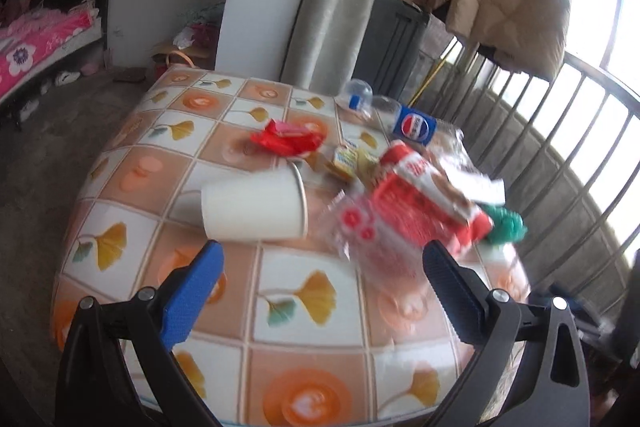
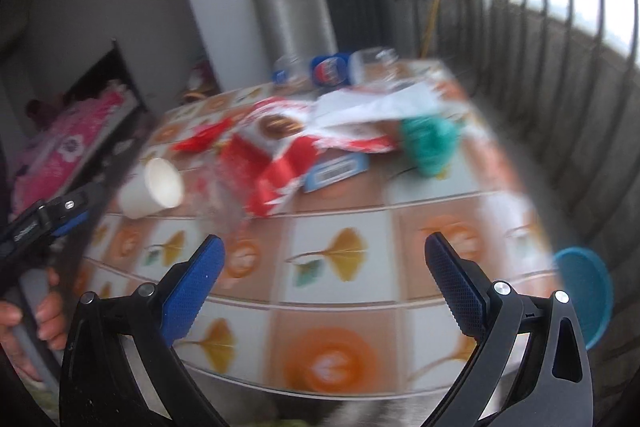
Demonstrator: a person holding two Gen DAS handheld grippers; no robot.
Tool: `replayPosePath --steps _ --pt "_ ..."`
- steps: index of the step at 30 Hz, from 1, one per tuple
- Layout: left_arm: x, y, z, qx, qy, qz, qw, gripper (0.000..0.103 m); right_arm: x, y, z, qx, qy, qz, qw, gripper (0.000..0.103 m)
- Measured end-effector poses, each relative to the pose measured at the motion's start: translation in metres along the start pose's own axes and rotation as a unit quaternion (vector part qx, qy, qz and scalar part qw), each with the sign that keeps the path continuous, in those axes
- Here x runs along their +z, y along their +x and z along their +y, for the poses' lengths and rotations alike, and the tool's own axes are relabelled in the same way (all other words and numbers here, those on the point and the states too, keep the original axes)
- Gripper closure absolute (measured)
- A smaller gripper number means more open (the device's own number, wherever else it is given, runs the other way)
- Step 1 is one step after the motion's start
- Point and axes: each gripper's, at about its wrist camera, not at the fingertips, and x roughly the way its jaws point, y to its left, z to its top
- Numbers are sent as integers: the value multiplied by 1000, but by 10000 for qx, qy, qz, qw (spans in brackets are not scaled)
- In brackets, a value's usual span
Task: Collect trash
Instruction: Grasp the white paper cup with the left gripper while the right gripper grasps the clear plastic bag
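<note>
While nothing has yet been lifted, the trash lies in a loose heap toward the far side of the bench (image 1: 280, 323): a white paper cup (image 1: 254, 205) on its side, nearest the left hand-held gripper (image 1: 320, 277); a red-and-white snack bag (image 1: 420, 203) over clear crinkled plastic; a red wrapper (image 1: 286, 139) behind the cup; a small yellow packet (image 1: 346, 159); a clear bottle with a blue label (image 1: 414, 125) lying at the far edge; a teal crumpled item (image 1: 506, 227) beside the bag. Step in hand, by judgement: approach, no pick begun. Left hand-held gripper: jaws spread wide, empty, above the tiled cloth just short of the cup. Right hand-held gripper (image 2: 322, 273): likewise spread and empty, nearer the bench's front edge; view blurred. Next move likely calls for closing on the cup or bag; thin wrappers may slip. Blue round bin (image 2: 588, 291) sits off the bench's right edge, probably the receptacle.
</note>
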Motion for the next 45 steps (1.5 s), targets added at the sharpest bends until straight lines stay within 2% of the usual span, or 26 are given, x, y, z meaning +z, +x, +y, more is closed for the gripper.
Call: replayPosePath --steps 3,6,8,12,13,17,19,21,23,25,28,34,41,45 --pt "16 4 7 -72 25 -158 9998 6 1 21 7 568 331 359 9972 18" --pt "30 17 4 -16 351 -82 9993 6 1 46 14 973 586 766 9906 26" --pt "37 29 -1 56 628 18 9980 12 1 58 17 1193 722 930 9859 28" --pt "41 50 -6 292 997 206 9944 27 1 74 20 1389 986 1131 9789 34" --pt "41 57 -9 414 1132 226 9925 29 2 76 20 1418 1041 1158 9776 36" --pt "38 74 -11 817 1440 311 9857 45 1 87 18 1512 1167 1230 9739 44" --pt "37 81 -7 957 1460 378 9839 52 2 88 19 1582 1170 1216 9729 50" --pt "36 84 -3 1045 1455 438 9829 63 2 94 17 1625 1183 1231 9718 58" --pt "37 83 4 1024 1357 446 9844 66 2 98 16 1662 1220 1256 9704 66" --pt "40 79 10 973 1257 455 9862 72 0 104 19 1668 1249 1278 9697 81" --pt "42 73 18 908 1105 502 9884 79 1 106 14 1735 1324 1266 9676 88" --pt "44 58 32 815 792 495 9923 85 4 93 15 1864 1147 1085 9697 93" --pt "40 38 35 797 708 367 9936 96 3 76 22 2010 881 936 9711 95" --pt "37 21 37 652 603 263 9957 101 4 68 29 2051 705 751 9733 95"
